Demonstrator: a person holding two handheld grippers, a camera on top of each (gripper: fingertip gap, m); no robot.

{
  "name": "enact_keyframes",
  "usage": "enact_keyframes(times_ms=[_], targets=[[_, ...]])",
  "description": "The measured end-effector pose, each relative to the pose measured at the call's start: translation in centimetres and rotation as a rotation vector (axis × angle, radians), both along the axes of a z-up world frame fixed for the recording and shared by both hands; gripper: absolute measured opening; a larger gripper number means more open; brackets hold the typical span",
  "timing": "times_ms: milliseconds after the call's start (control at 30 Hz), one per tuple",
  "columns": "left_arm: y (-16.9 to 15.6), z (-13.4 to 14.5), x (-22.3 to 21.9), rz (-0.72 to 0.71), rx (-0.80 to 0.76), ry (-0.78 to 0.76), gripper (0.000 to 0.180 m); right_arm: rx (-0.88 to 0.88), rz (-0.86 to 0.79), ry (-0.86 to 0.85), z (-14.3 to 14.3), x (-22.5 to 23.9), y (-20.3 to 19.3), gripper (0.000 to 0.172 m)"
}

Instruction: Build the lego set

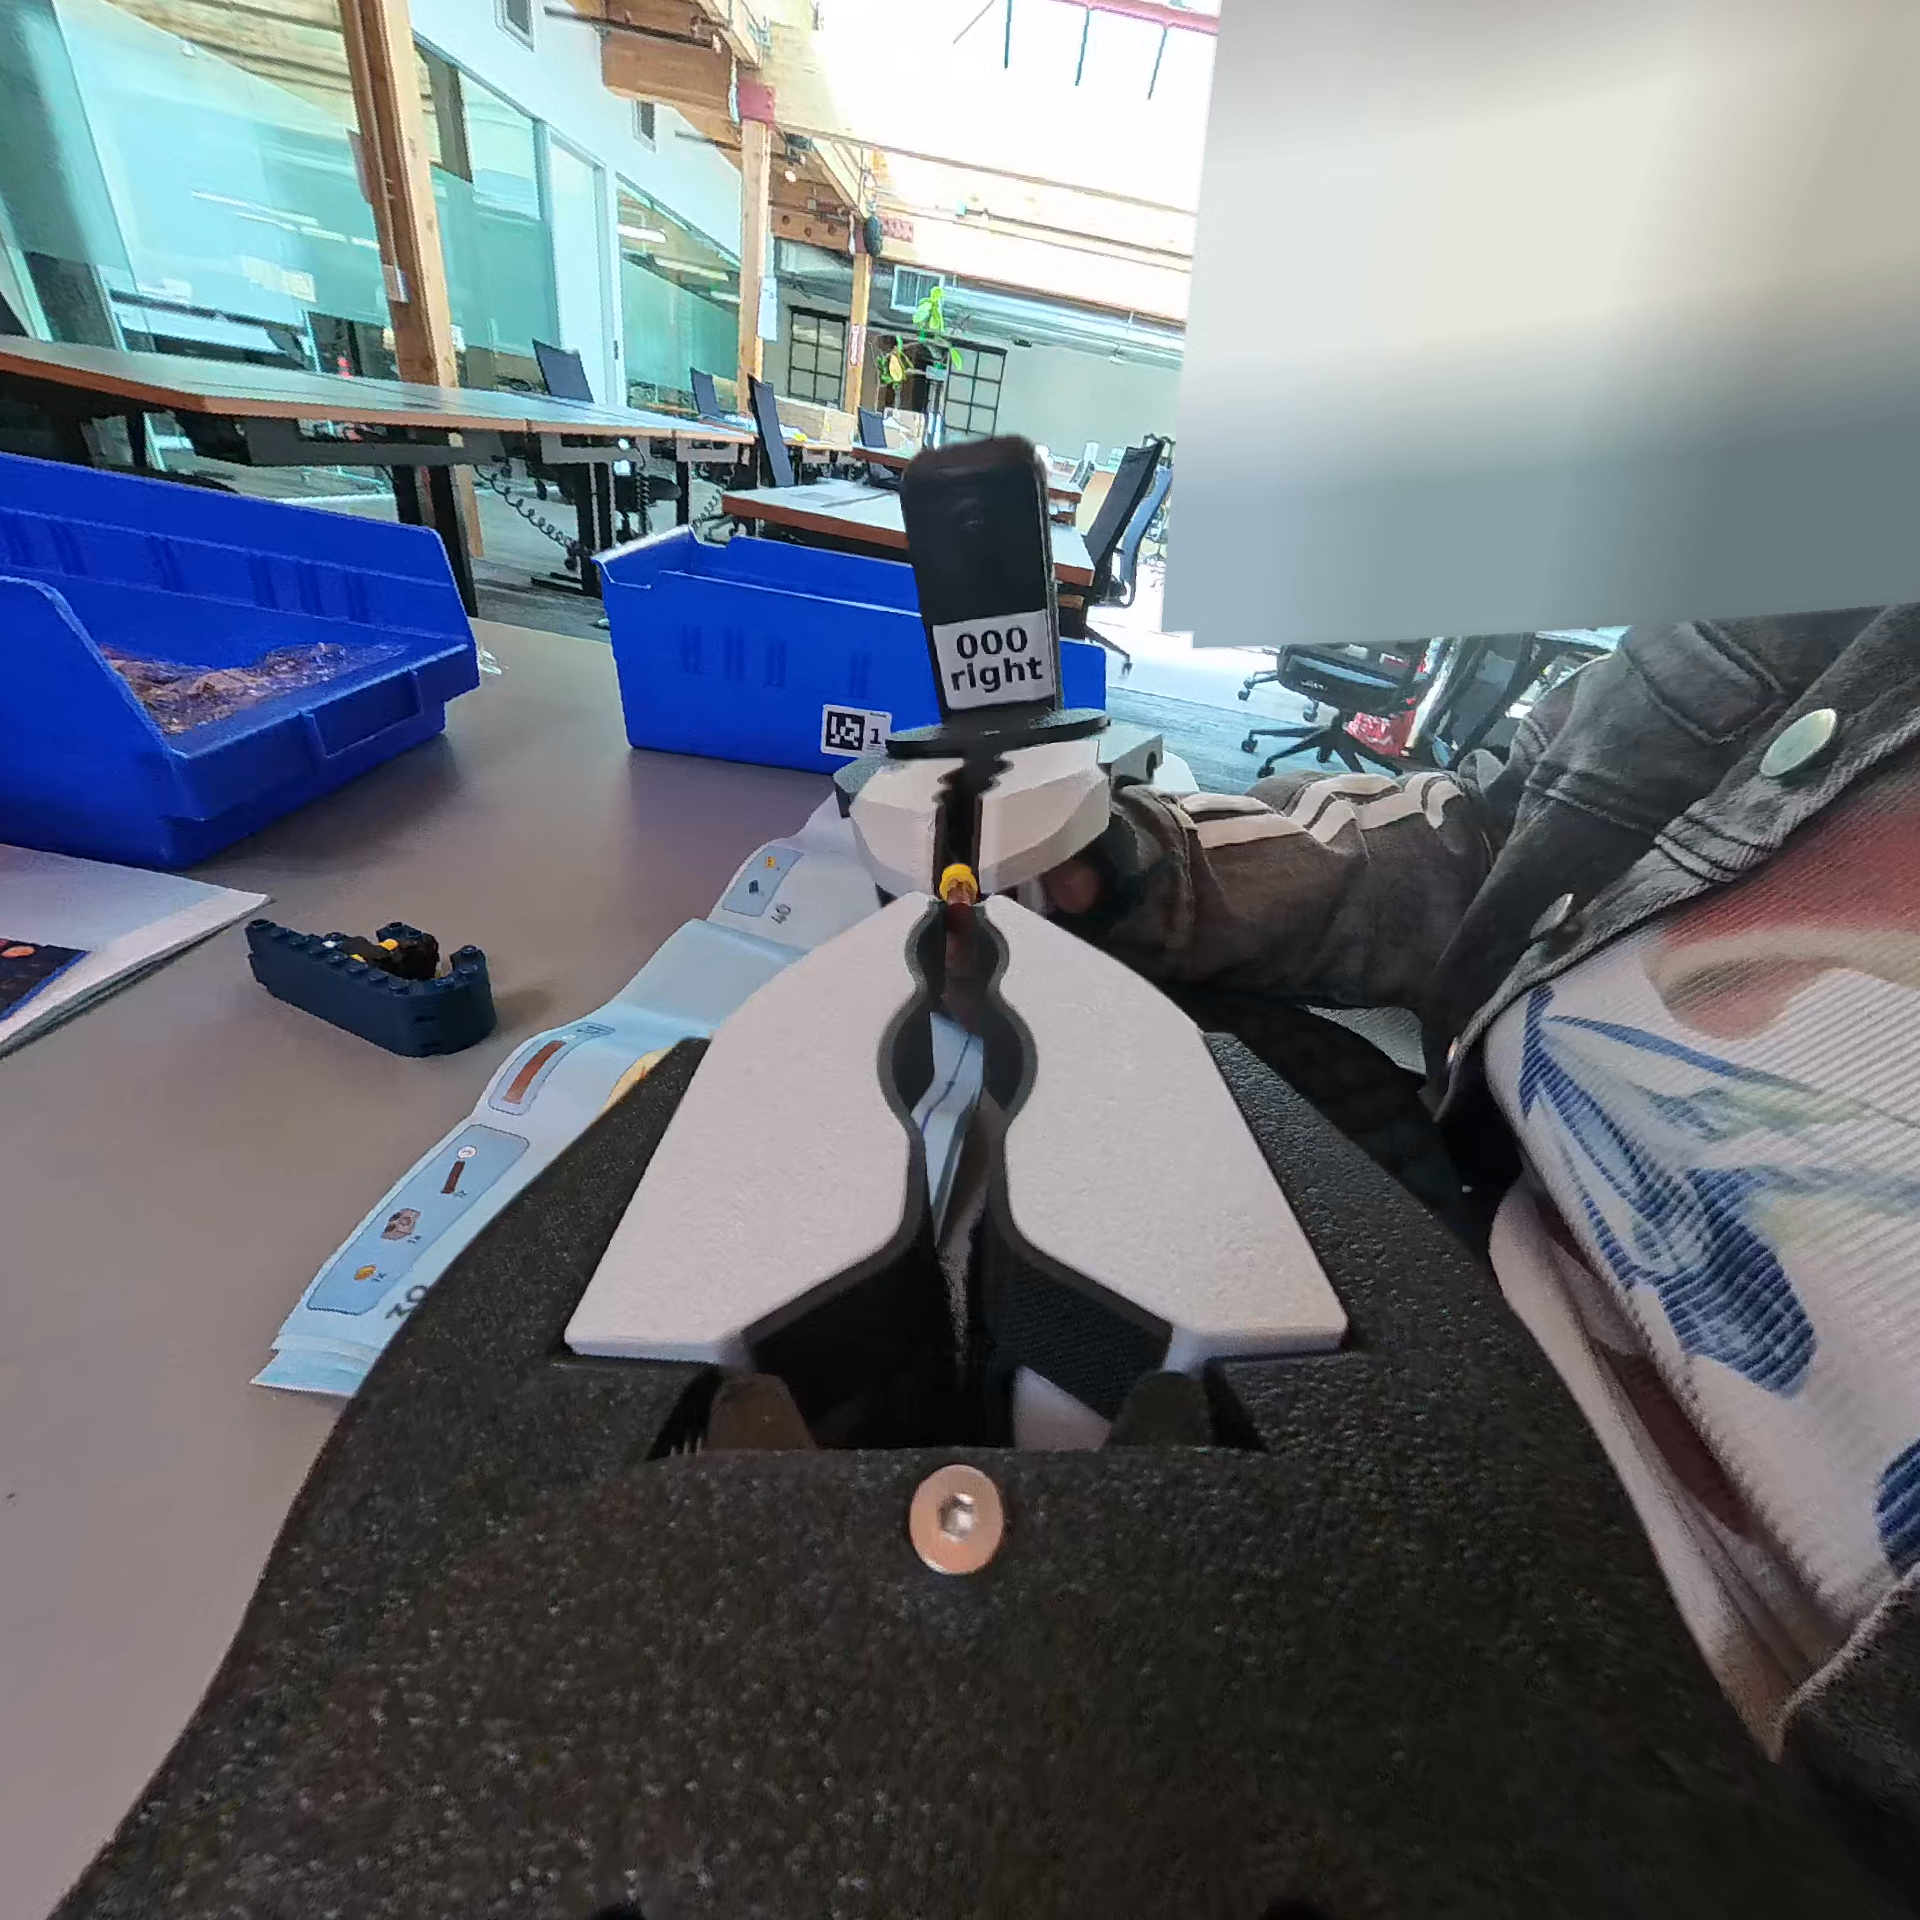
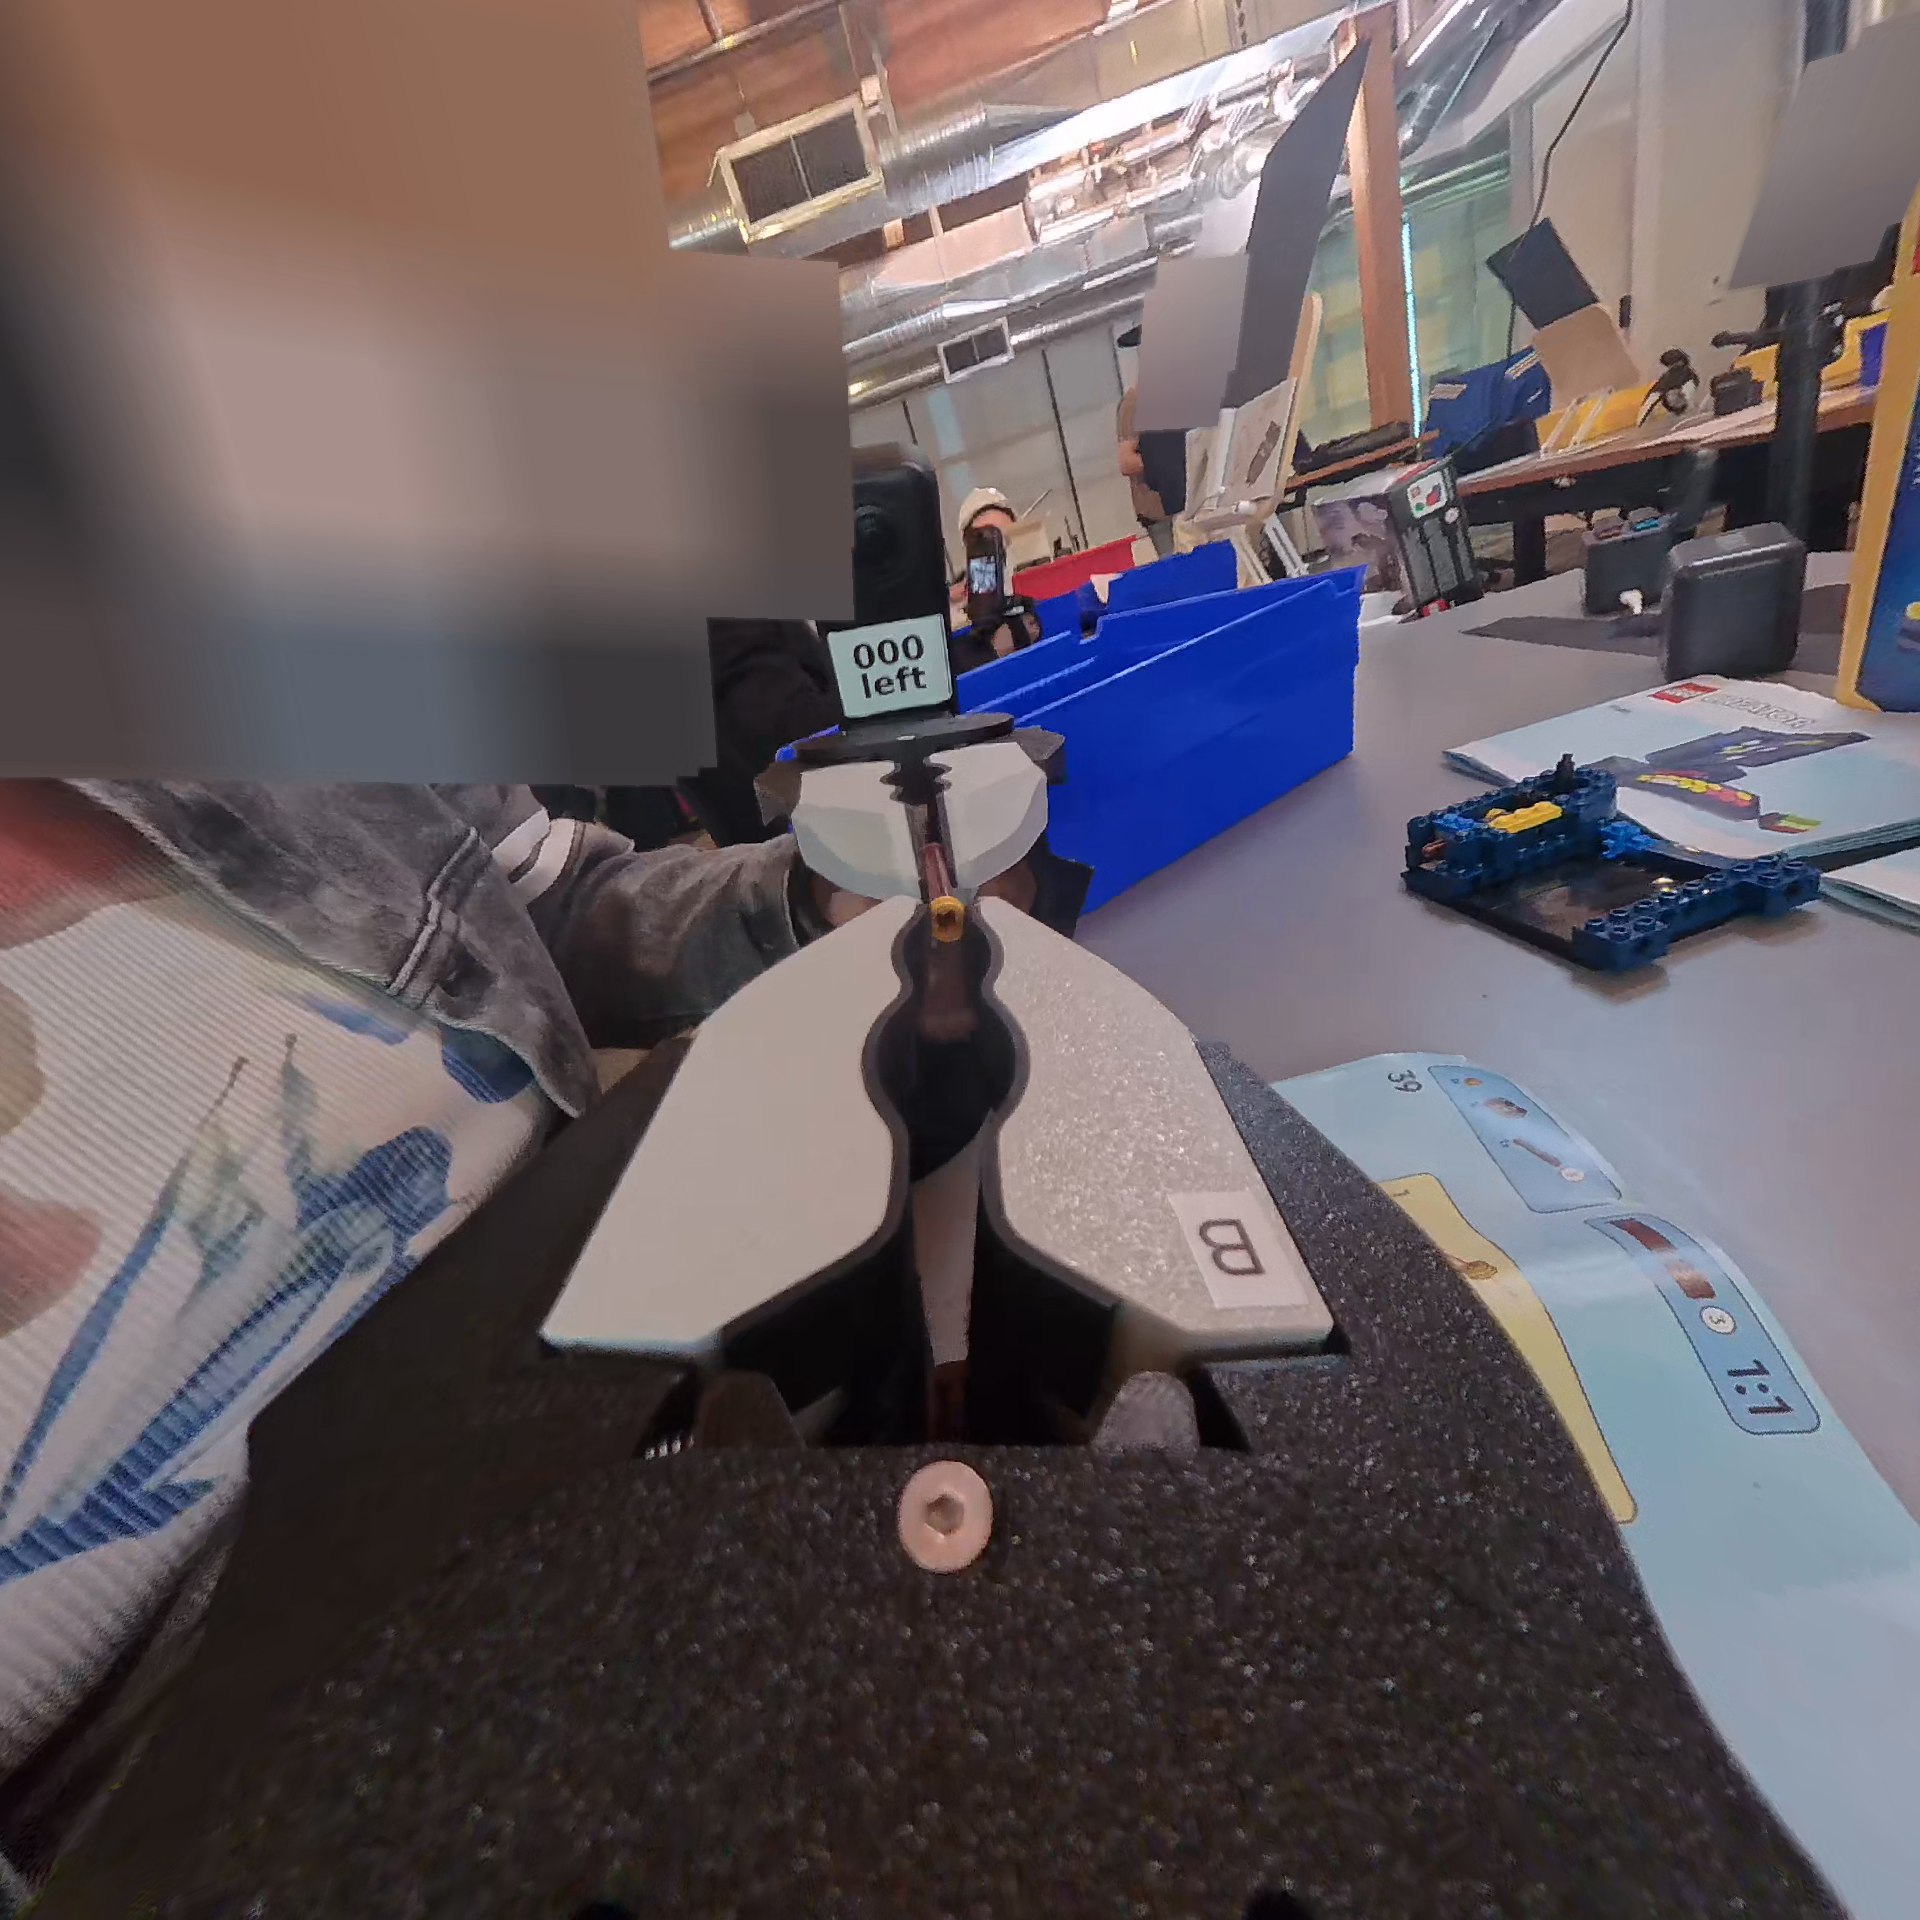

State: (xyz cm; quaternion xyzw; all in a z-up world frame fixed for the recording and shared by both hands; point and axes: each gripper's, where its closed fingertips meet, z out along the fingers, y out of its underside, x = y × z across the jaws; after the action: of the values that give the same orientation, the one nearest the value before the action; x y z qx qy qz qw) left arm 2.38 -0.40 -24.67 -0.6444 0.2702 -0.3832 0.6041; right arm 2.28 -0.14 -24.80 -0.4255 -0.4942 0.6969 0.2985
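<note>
While your left tongs (image 1: 957, 906) pinch a brown rod (image 1: 958, 940), your right tongs (image 2: 943, 914) clamp its yellow bush (image 2: 944, 918); only the right view shows the blue brick frame (image 2: 1605, 852).

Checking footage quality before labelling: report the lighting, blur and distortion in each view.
Left wrist view: daylight blows out the ceiling, far desks are soft, the blue bin and table edge bow from the wide lens. Right wrist view: even indoor light, instruction booklet curves at the frame edge, background soft; both carry added blur patches.
</note>
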Motion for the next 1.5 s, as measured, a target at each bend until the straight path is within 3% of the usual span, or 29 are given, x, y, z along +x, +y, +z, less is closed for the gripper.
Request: enact_keyframes(times_ms=[300, 533, 767, 933, 1033, 1500], targets=[[0.1, 2.4, 0.4, 0.051, 0.125, -0.125, 0.004, -0.165, 0.014, 0.145, 2.6, 0.4, 0.3, 0.006], [0.7, 5.3, 0.3, 0.187, 0.210, -0.381, 0.003, -0.380, -0.013, 0.265, 5.8, 0.3, 1.0, 0.006], [1.1, 3.0, 1.5, 0.114, 0.107, -0.278, 0.003, -0.367, -0.030, 0.188, 4.7, 0.7, 1.4, 0.006], [0.9, 1.8, 2.1, 0.028, 0.027, -0.174, 0.003, -0.171, -0.029, 0.007, 2.3, 2.1, 1.2, 0.006], [0.8, 1.3, 2.8, 0.015, 0.027, -0.121, 0.003, -0.237, -0.048, 0.019, 2.0, 2.8, 1.1, 0.006], [-0.1, 0.0, 3.9, -0.113, -0.042, -0.040, 0.003, -0.158, -0.011, -0.054, 1.0, 3.7, 0.2, 0.006]])
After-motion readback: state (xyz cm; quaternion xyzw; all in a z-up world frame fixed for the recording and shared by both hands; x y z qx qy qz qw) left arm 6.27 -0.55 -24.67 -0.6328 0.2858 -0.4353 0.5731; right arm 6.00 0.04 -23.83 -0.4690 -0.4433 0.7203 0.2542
